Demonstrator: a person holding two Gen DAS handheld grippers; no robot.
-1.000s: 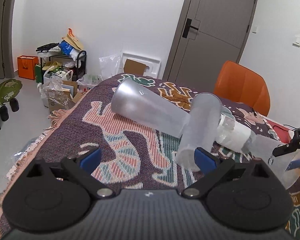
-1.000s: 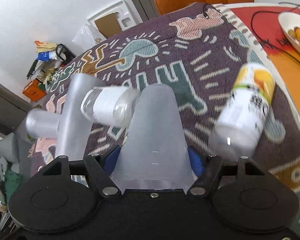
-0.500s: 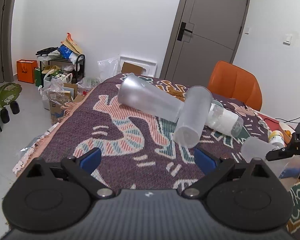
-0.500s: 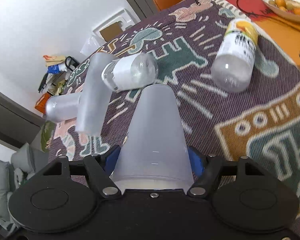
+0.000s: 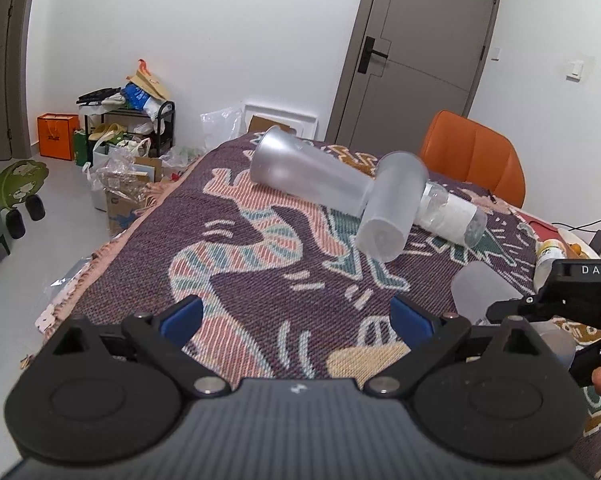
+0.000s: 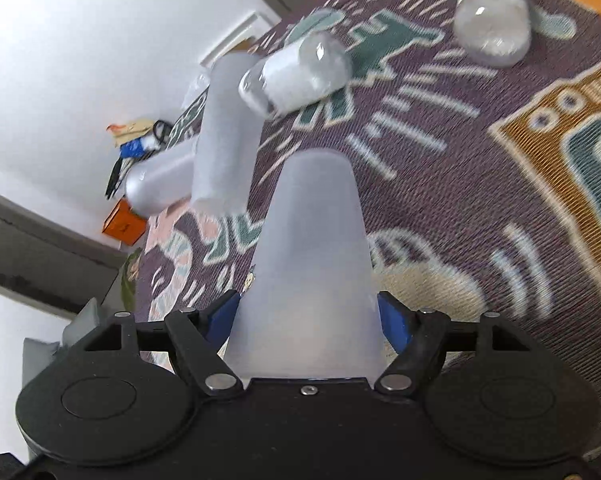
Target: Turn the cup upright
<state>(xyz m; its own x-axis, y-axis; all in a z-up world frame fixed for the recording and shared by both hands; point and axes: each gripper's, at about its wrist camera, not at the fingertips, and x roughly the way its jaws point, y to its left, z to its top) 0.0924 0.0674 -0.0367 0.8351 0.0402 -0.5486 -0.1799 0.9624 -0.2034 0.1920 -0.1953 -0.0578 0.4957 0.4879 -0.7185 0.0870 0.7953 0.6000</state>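
Observation:
My right gripper (image 6: 308,312) is shut on a frosted plastic cup (image 6: 312,248), gripped near its rim, base pointing away, held above the patterned cloth. The same cup (image 5: 484,292) and the right gripper (image 5: 512,312) show at the right of the left wrist view. My left gripper (image 5: 296,316) is open and empty, low over the cloth. Two more frosted cups lie on their sides further off: a long one (image 5: 308,176) and one leaning across it (image 5: 392,208).
A clear bottle with a white label (image 5: 452,216) lies beside the cups. A yellow-labelled bottle (image 6: 492,16) lies at the right. The patterned cloth (image 5: 240,264) covers the table. An orange chair (image 5: 472,152) stands behind. Clutter and boxes (image 5: 120,152) sit on the floor at left.
My right gripper has lifted and tilted the held cup, drawing back from the lying cups and bottles. My left gripper has pulled back from the lying cups, still open.

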